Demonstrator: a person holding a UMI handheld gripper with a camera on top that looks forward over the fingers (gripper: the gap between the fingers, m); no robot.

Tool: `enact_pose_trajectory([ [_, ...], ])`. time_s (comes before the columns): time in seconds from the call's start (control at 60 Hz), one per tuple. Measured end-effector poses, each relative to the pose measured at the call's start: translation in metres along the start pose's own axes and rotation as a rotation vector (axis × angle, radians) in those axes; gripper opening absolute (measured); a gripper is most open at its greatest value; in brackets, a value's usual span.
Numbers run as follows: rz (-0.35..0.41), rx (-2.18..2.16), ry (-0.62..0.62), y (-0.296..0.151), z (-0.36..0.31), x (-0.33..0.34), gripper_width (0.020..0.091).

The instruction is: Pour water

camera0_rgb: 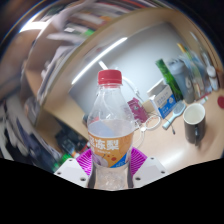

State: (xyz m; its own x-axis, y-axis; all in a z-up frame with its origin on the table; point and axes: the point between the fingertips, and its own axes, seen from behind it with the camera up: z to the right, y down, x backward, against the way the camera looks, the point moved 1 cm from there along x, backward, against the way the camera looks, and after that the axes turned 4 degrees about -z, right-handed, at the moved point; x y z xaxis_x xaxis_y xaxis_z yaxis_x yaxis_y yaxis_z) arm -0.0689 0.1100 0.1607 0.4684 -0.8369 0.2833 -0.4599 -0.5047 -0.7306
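We have the bottle (109, 135) right in front of us, a clear plastic one with a red cap (110, 76) and an orange label (108, 150), standing upright between the fingers of the gripper (109, 166); the magenta pads (84, 160) sit against its lower body on either side, and we judge the fingers closed on it, narrowed to the bottle's width. The cap looks to be on, though we cannot tell whether it is screwed tight. Whether the bottle is lifted or rests on the worktop (165, 150) is hidden below the fingers. Beyond it and off to the side stands a dark cup with a pale inside (193, 125), well apart from the bottle, with a clear glass vessel (150, 120) nearer and a green-and-white packet (170, 80) behind. We take the step in hand to be the carry after the grasp. Next we would bring the bottle over to a receiving vessel, most likely the cup, and tip it; the cap would have to come off first, or no water will run.
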Motion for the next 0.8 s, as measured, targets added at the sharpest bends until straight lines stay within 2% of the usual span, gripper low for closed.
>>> enact_pose_trajectory([
  [0.15,0.014,-0.543,-0.100,-0.057,0.020,0.000,0.0441],
  [0.35,-0.099,-1.051,-0.255,-0.067,0.038,-0.007,0.0440],
  [0.367,-0.100,-1.088,-0.274,-0.070,0.038,-0.007,0.0420],
  [0.4,-0.099,-1.160,-0.306,-0.075,0.039,-0.007,0.0442],
  [0.567,-0.070,-1.442,-0.425,-0.104,0.047,-0.010,0.0441],
  [0.8,0.010,-1.623,-0.499,-0.132,0.056,-0.012,0.0439],
])
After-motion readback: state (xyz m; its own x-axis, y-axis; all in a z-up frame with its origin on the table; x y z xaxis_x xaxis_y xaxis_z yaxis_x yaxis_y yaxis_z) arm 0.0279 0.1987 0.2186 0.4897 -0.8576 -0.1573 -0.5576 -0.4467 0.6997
